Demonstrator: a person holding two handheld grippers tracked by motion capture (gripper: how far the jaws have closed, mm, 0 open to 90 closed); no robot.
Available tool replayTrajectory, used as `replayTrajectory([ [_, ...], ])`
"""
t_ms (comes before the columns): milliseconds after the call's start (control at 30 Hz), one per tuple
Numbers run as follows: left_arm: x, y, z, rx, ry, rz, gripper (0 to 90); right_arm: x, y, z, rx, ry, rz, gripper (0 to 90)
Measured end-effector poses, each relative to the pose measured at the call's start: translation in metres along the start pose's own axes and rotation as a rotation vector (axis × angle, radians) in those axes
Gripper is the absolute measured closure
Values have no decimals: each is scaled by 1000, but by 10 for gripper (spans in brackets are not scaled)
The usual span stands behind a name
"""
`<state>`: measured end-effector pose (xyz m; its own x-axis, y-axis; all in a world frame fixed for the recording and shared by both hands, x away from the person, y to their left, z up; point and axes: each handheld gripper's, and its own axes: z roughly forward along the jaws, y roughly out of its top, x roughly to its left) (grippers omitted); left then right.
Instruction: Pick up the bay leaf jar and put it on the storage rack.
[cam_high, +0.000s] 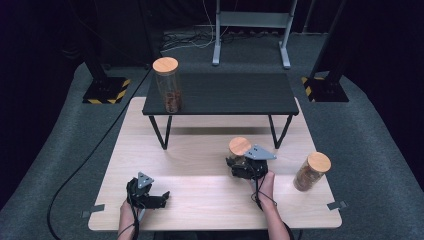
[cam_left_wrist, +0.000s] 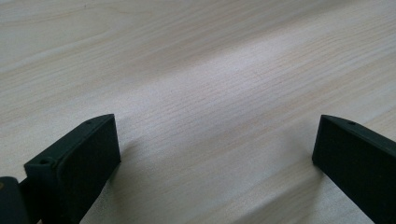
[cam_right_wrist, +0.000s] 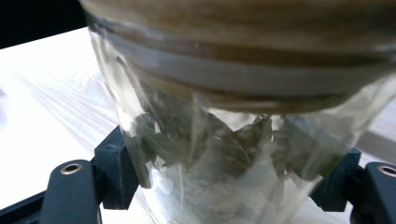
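A clear glass jar with a round wooden lid stands right of the middle of the light wooden table. My right gripper is shut on its body below the lid. The right gripper view has the jar close up, holding dry green leaves, with the black jaws of the right gripper pressed on its two sides. My left gripper rests low over the front left of the table. In its own view the left gripper is open, with bare wood between the jaws.
A low black shelf on thin legs spans the back of the table, and a tall jar of brown pieces stands on its left end. Another wooden-lidded jar with brown contents stands near the table's right edge. Stand feet and cables lie on the floor behind.
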<state>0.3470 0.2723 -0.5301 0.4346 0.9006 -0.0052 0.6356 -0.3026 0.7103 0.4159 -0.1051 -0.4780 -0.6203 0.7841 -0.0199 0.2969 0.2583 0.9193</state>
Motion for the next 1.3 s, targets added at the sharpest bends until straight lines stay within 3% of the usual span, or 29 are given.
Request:
replayTrajectory([
  [167,0,0,0,0,0,0,0,-2,5,-4,5,19,17,249],
  [800,0,0,0,0,0,0,0,5,20,-10,14,45,-23,249],
  [1300,0,0,0,0,0,0,0,4,29,-20,3,52,-16,249],
])
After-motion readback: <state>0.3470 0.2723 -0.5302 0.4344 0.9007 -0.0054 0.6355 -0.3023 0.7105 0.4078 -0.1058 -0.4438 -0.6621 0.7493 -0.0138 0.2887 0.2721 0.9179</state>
